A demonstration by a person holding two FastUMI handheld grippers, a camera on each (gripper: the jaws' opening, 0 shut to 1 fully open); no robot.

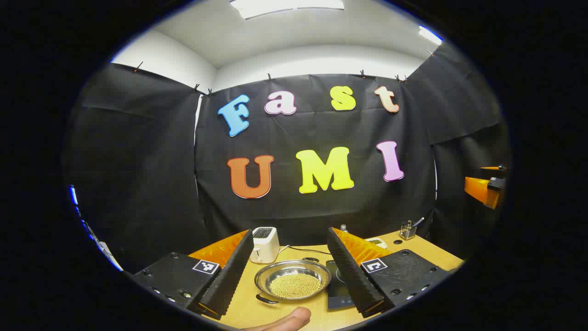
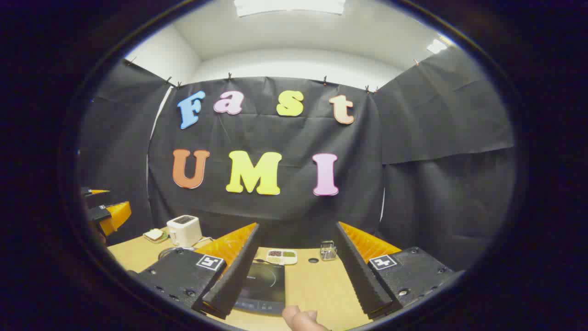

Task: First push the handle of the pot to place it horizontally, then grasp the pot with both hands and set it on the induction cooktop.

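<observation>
In the left gripper view, the left gripper (image 1: 290, 276) has its jaws spread wide apart, with nothing between them under pressure. Framed in the gap between its fingers, farther off on the wooden table (image 1: 248, 308), sits the pot (image 1: 292, 279), a shallow metal vessel filled with small yellowish grains; a dark handle (image 1: 266, 299) projects from its near-left rim, and a second handle shows at the far rim. The induction cooktop (image 1: 338, 285) lies flat just beside the pot on its right, partly hidden by the gripper's right finger. A white toaster (image 1: 265, 244) stands behind the pot near the wall, with a cable trailing from it. A fingertip (image 1: 285, 320) of the person shows at the bottom edge. In the right gripper view, the right gripper (image 2: 294, 280) is likewise released, jaws wide apart and holding nothing. The induction cooktop (image 2: 264, 285) lies on the table just ahead, partly behind the left finger. Beyond it rest a small compartment dish (image 2: 282, 256) and a wire holder (image 2: 328, 251). The toaster (image 2: 184, 230) stands at far left.
</observation>
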